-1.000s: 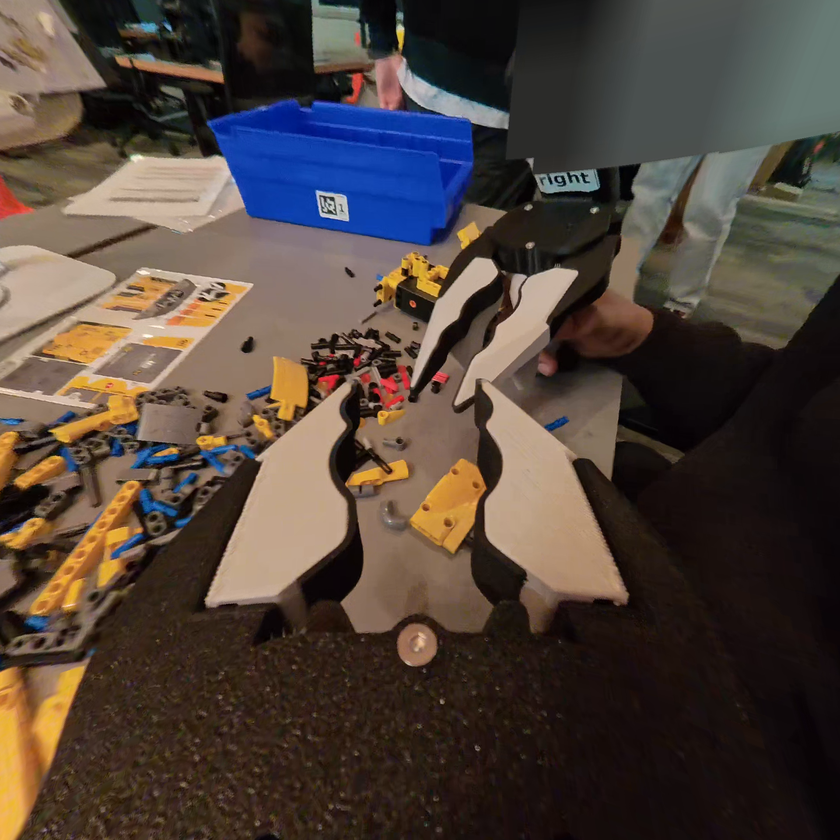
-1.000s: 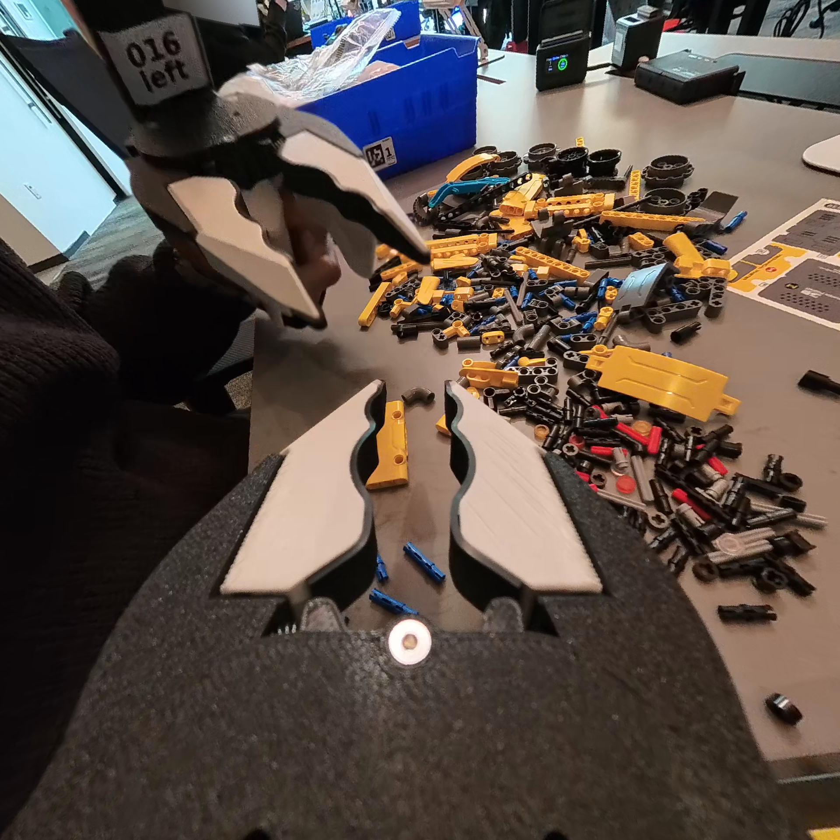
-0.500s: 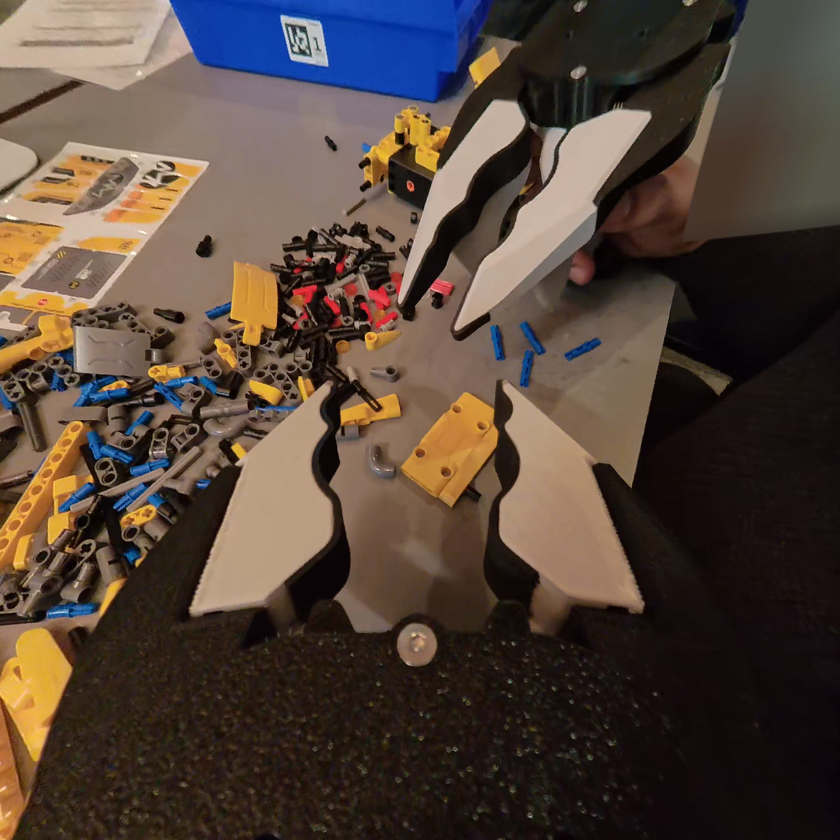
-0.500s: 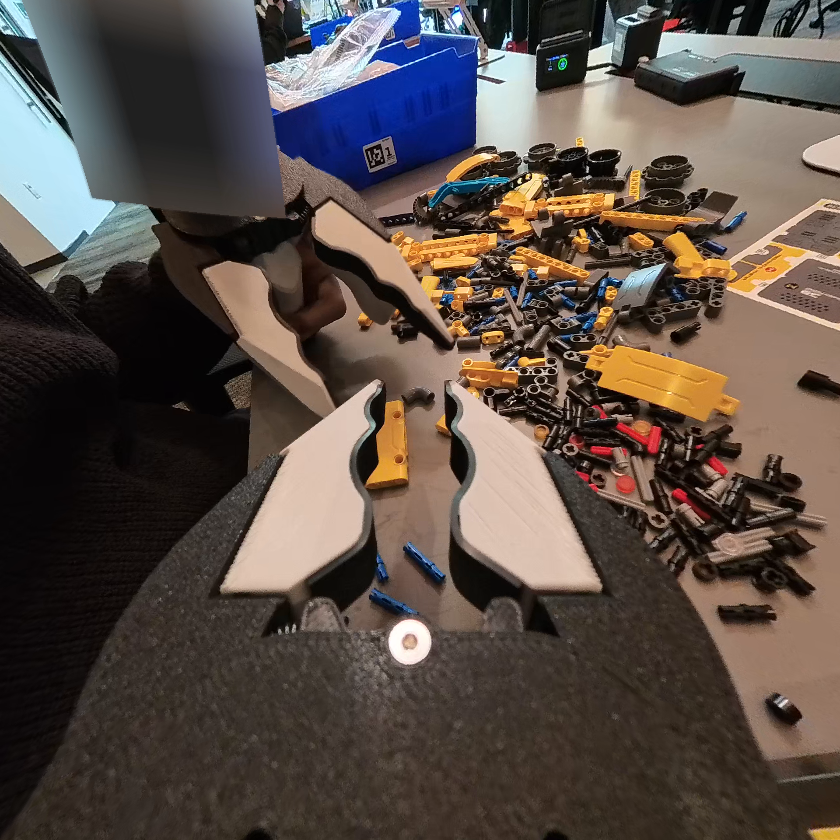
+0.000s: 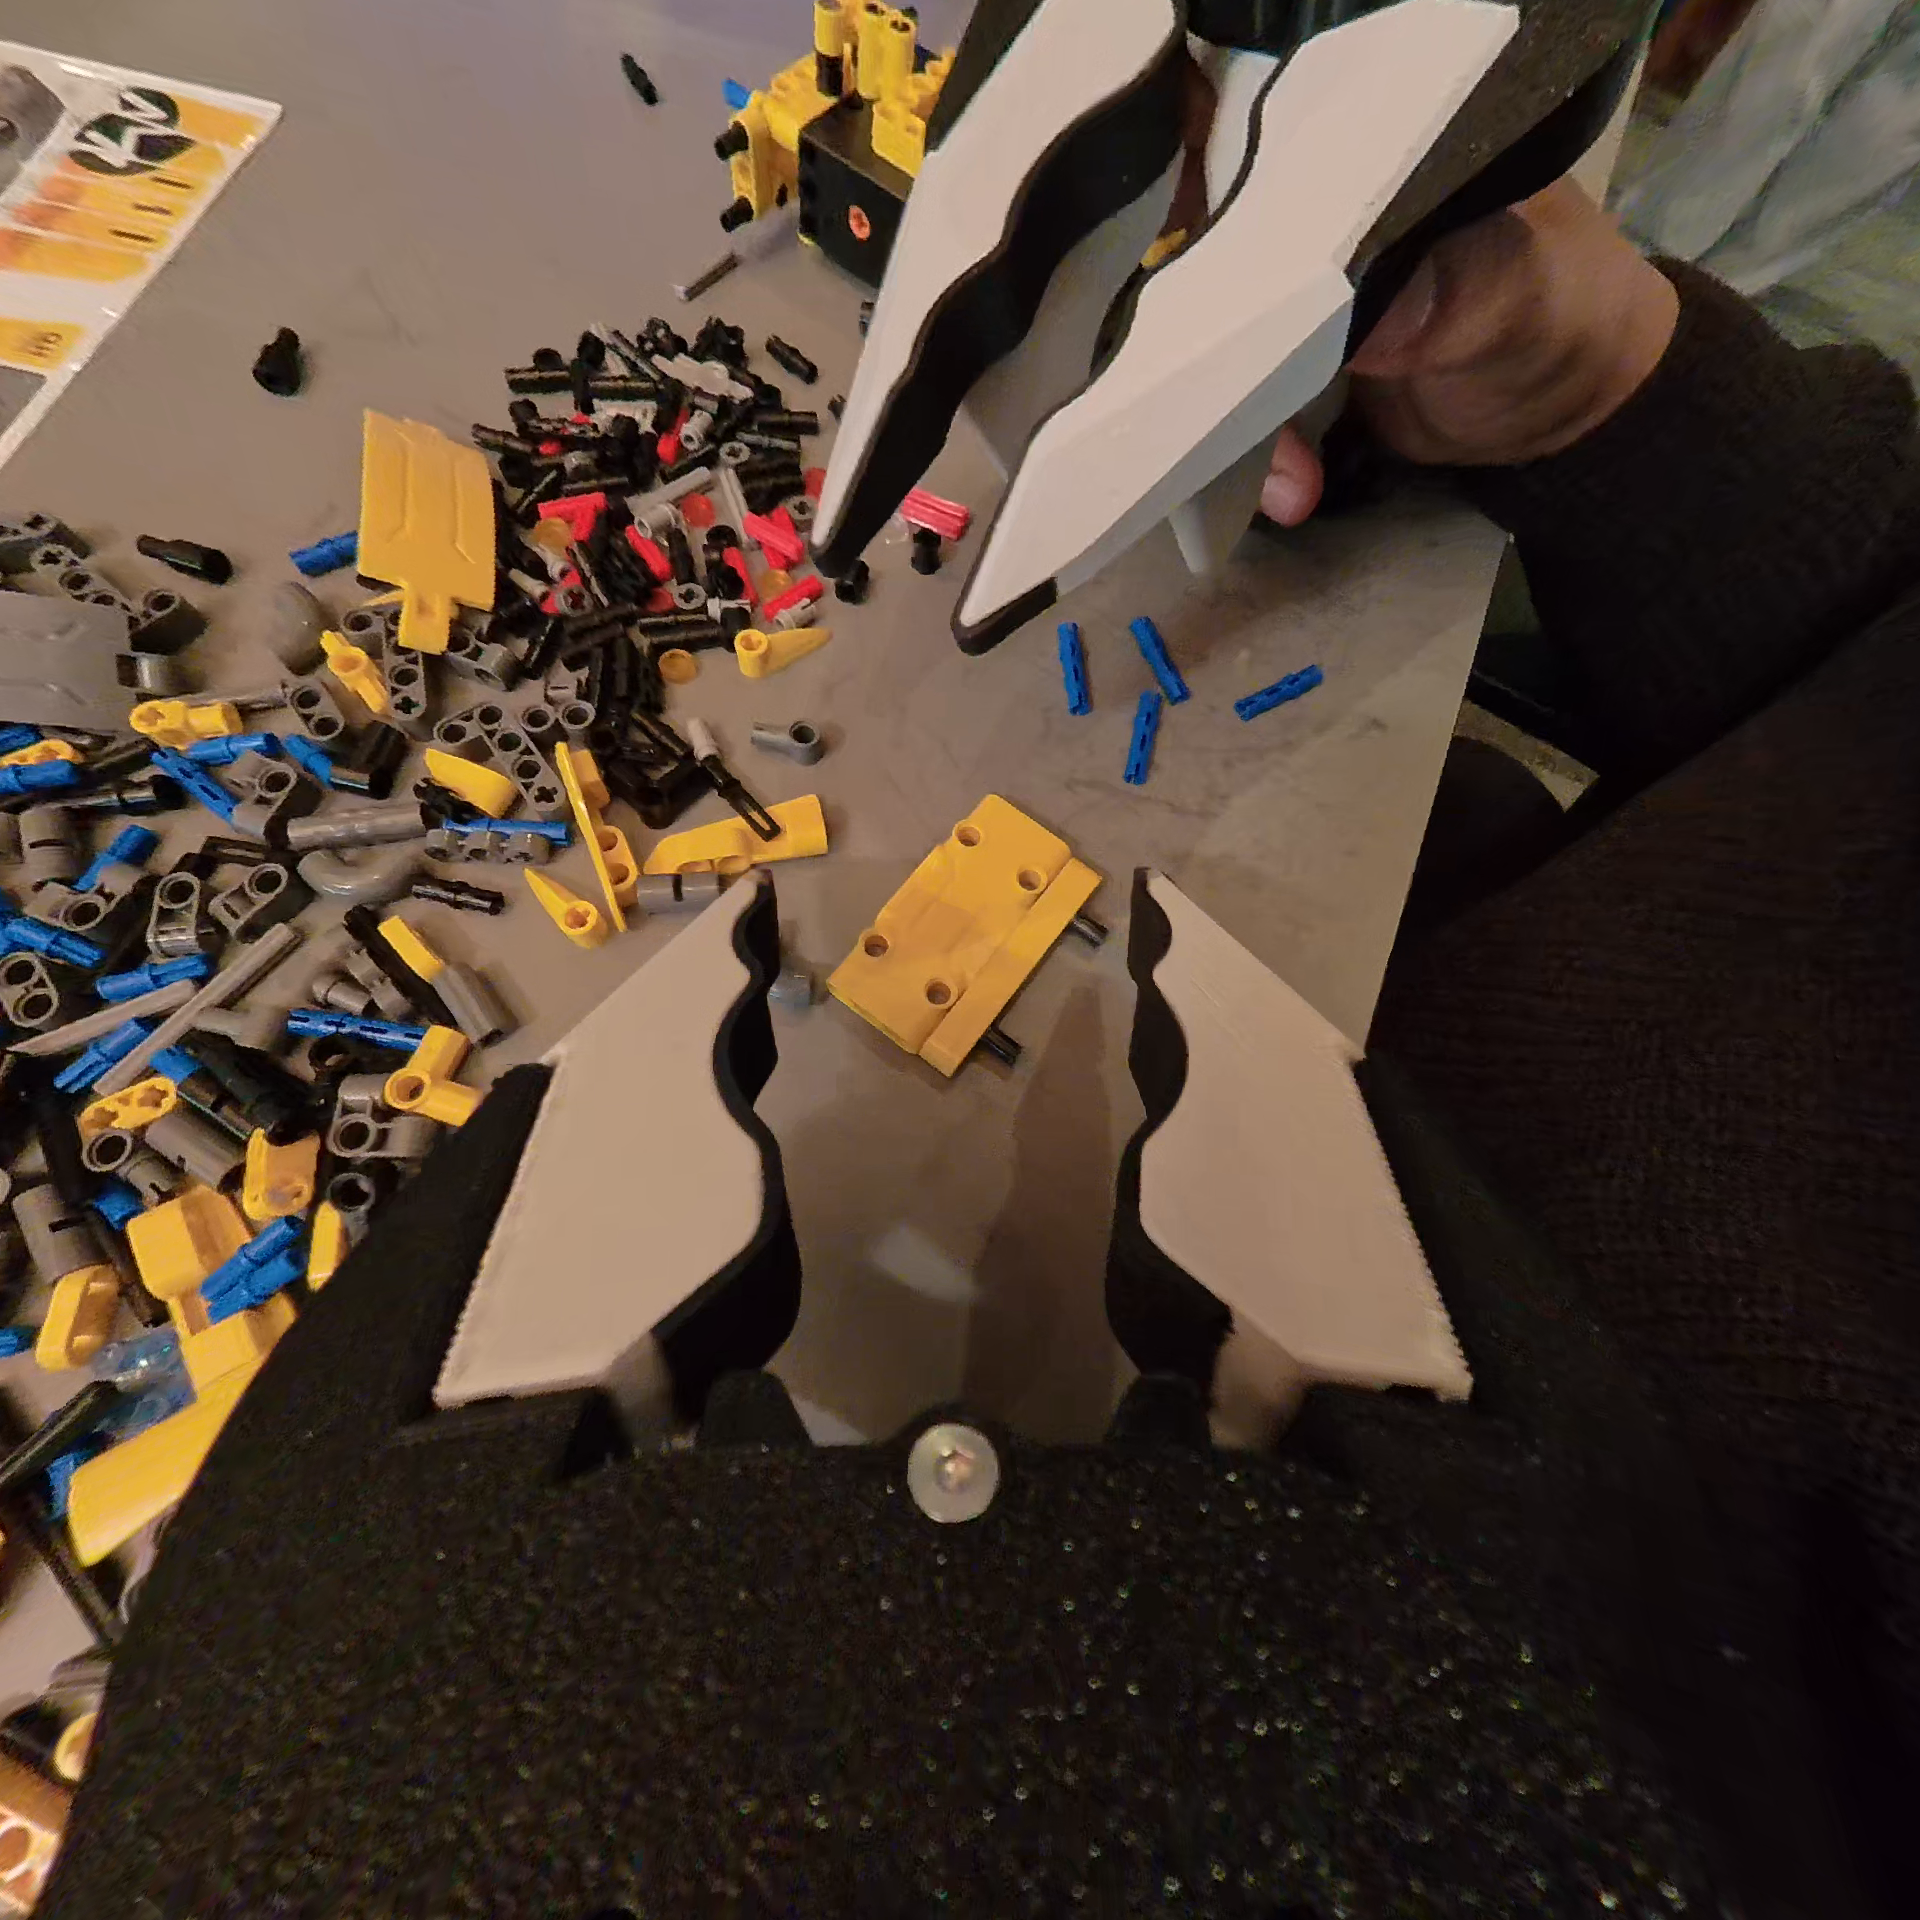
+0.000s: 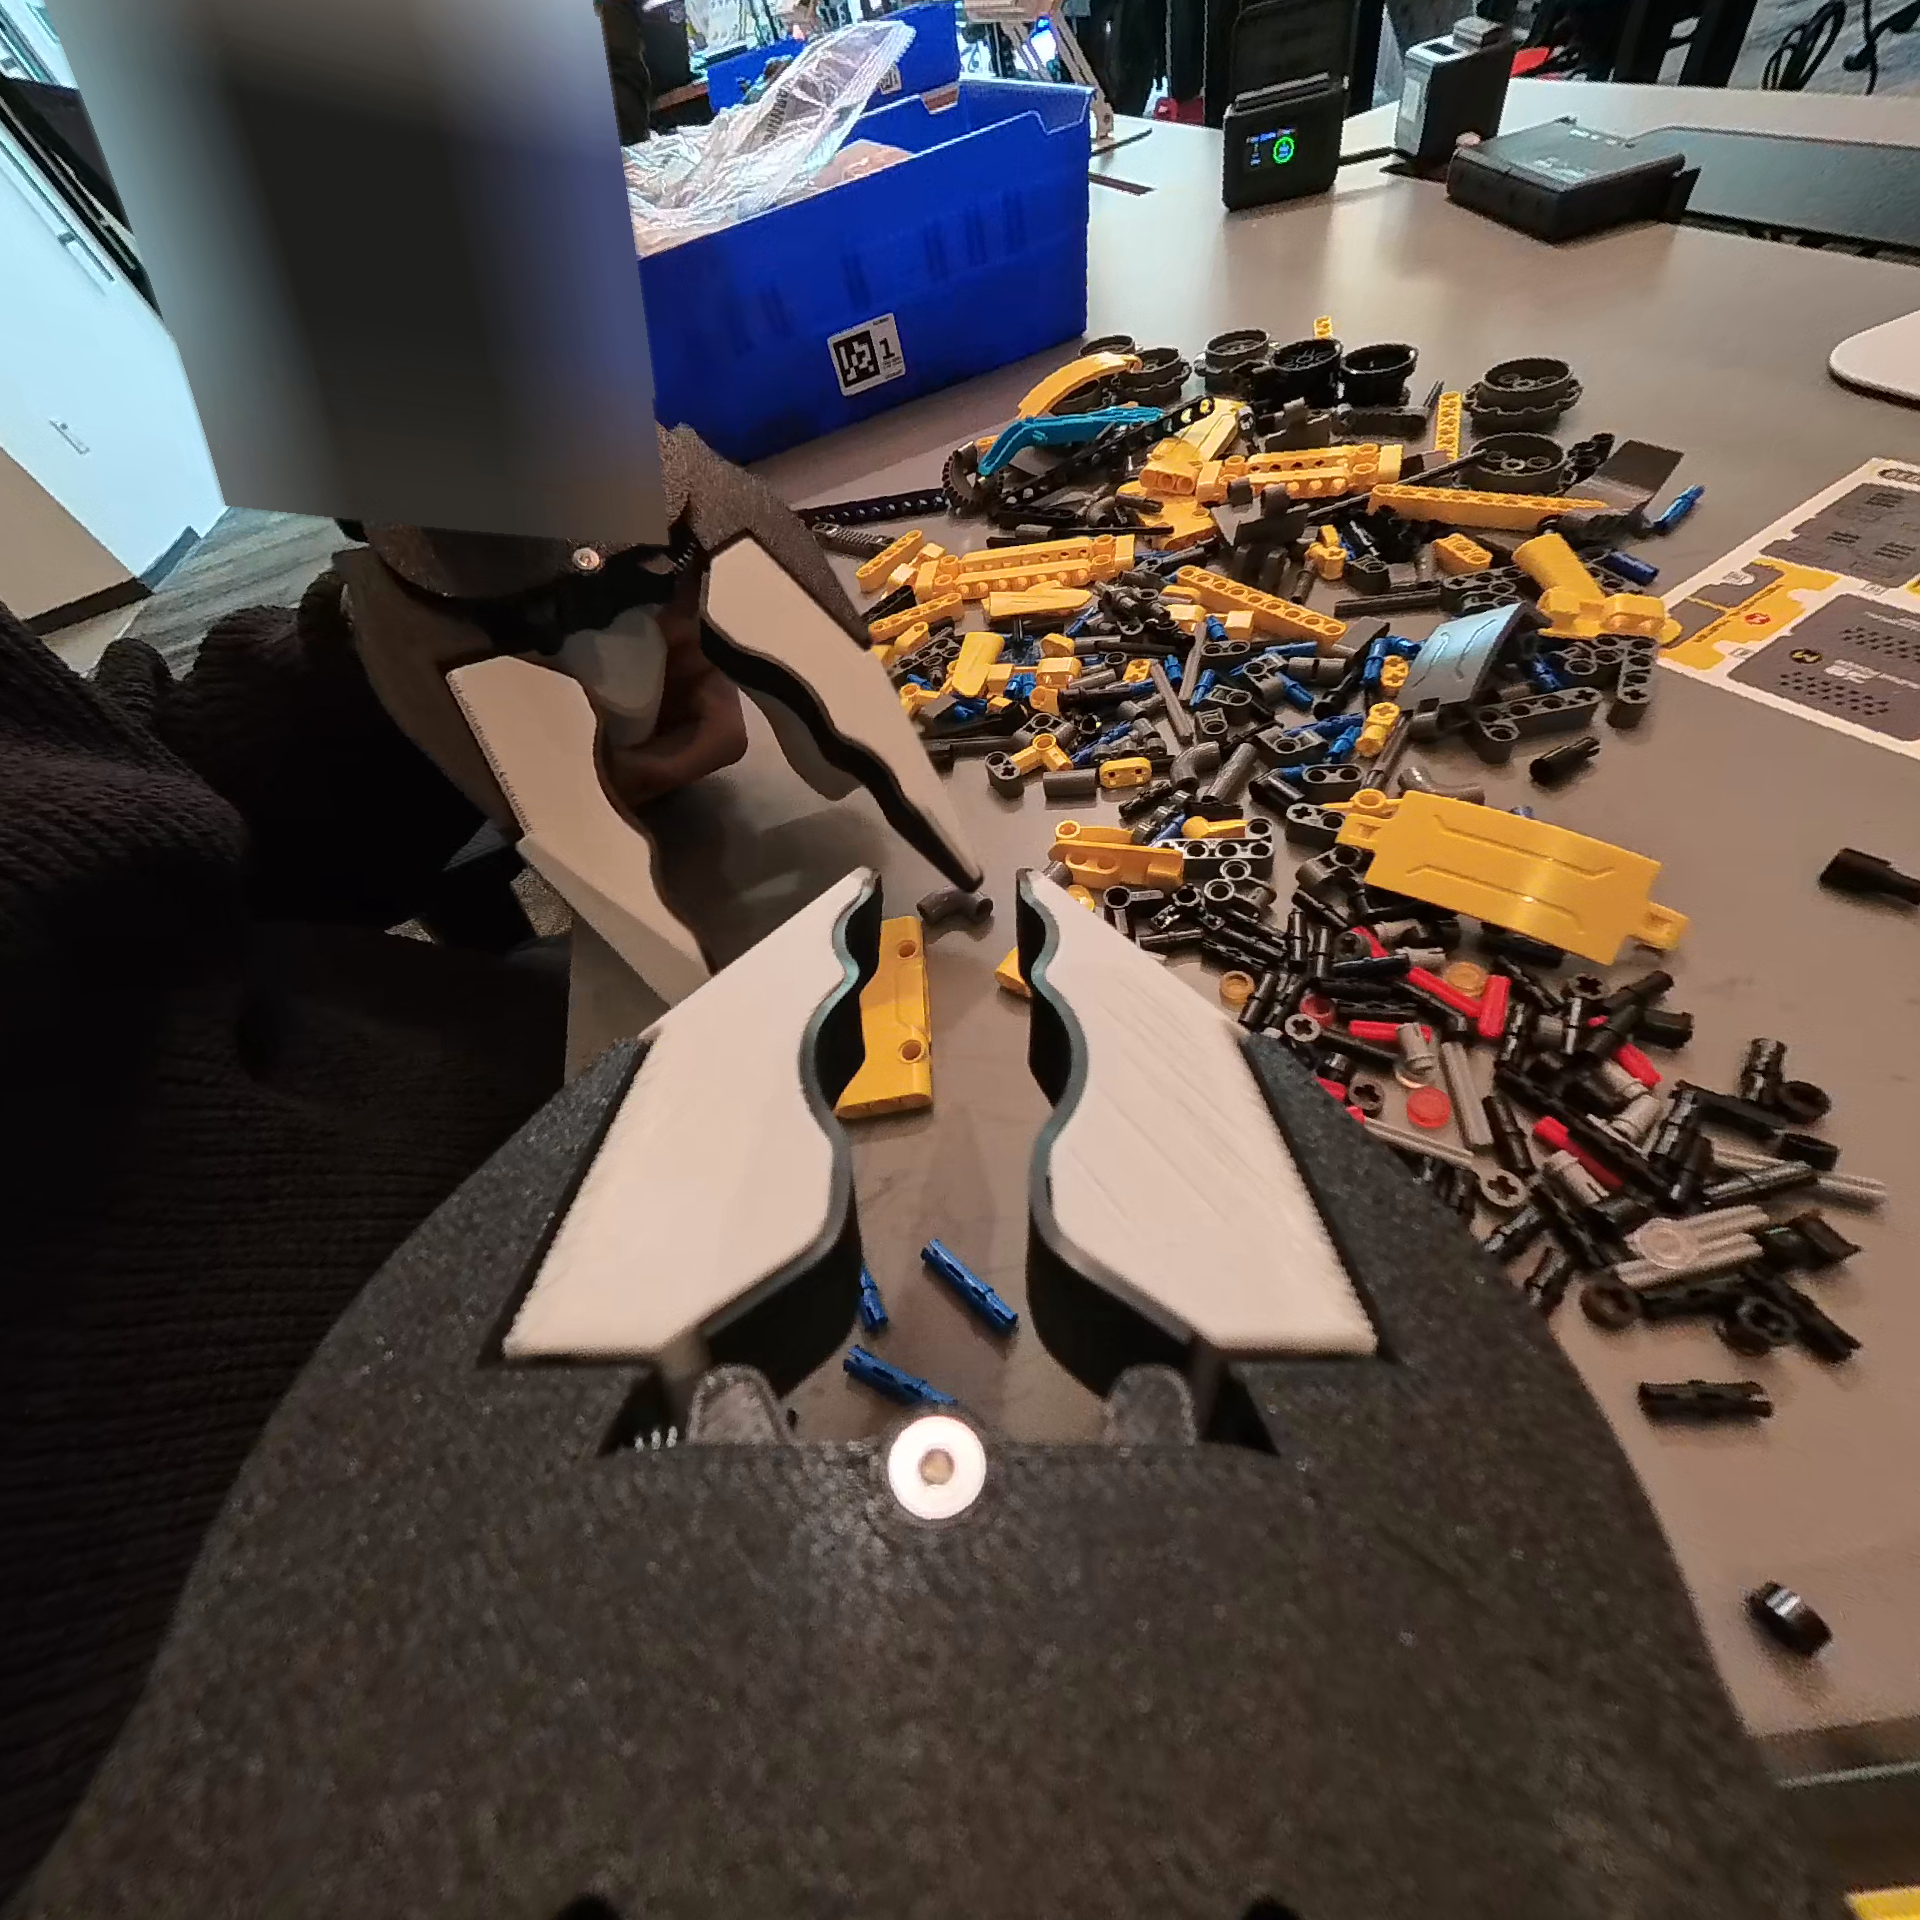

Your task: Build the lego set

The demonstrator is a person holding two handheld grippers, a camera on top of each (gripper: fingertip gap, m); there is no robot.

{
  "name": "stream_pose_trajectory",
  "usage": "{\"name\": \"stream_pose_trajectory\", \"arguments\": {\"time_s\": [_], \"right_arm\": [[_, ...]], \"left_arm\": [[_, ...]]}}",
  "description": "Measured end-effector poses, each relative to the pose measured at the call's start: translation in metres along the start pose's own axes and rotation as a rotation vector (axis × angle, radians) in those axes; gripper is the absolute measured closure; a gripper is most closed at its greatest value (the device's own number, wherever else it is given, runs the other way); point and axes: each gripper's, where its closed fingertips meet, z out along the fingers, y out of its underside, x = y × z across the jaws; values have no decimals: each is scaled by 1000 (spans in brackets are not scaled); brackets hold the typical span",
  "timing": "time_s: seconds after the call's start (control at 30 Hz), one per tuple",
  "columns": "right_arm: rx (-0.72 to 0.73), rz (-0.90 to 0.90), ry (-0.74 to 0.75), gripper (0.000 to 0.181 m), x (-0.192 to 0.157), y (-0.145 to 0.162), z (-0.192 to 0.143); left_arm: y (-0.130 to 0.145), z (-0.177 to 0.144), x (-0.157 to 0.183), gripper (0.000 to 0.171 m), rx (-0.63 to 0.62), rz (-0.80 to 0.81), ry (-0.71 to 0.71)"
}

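My left gripper (image 5: 953,883) is open and empty, low over the grey table (image 5: 1299,831), with its tips on either side of a flat yellow panel piece (image 5: 966,935) without touching it. A small grey elbow piece (image 5: 795,987) lies by its left finger. My right gripper (image 6: 945,881) is open by a narrow gap and empty, above several blue pins (image 6: 966,1283). It also shows in the left wrist view (image 5: 904,597), tips beside the blue pins (image 5: 1143,675). The same yellow panel (image 6: 888,1023) and grey elbow (image 6: 951,906) lie just past its tips. The left gripper's finger (image 6: 821,707) reaches down to them.
A wide heap of yellow, black, grey, blue and red building parts (image 6: 1299,727) covers the table on one side. A part-built yellow and black assembly (image 5: 831,135) stands beyond. There is also a blue bin (image 6: 862,260), printed sheets (image 6: 1808,644) and black devices (image 6: 1558,177). The table edge (image 5: 1455,831) is close. The tips of one gripper are about 5 cm away from the tips of the other.
My left gripper has come down and forward over the yellow panel, and its jaws have spread a little wider. My right gripper has stayed in place.
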Motion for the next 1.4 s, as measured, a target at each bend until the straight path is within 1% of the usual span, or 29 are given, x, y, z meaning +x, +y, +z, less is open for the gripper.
{"name": "stream_pose_trajectory", "arguments": {"time_s": [0.2,0.4,0.5,0.6,0.67,0.77,0.87,0.97,1.0,1.07,1.1,1.2,1.3,1.4], "right_arm": [[1,-1,1,155,0,0,0],[4,-10,4,155,0,-1,0],[56,-42,20,156,-1,-8,-6],[196,-75,73,157,4,-29,-23],[303,-75,99,158,6,-45,-39],[459,-101,170,159,12,-65,-67],[636,-151,234,159,9,-83,-100],[757,-169,265,159,7,-92,-125],[785,-171,270,159,7,-94,-132],[811,-174,271,159,7,-94,-141],[817,-173,275,159,9,-94,-144],[832,-152,287,159,14,-93,-151],[853,-116,265,159,16,-93,-153],[872,-81,254,159,19,-93,-156]], "left_arm": [[11,3,17,104,-62,-15,67],[13,-3,49,104,-54,-40,226],[7,-8,58,104,-15,-21,260],[-5,-10,43,104,55,-43,192],[-6,-9,28,104,61,-71,132],[-3,-5,24,104,39,-105,117],[4,-1,25,105,-9,-74,85],[12,4,30,106,-67,-36,70],[13,6,30,107,-79,-30,56],[15,7,23,117,-91,-32,-6],[16,7,19,119,-94,-36,-33],[19,3,21,123,-83,-56,-36],[22,1,22,136,-81,-76,-52],[22,1,21,136,-68,-96,-85]]}}
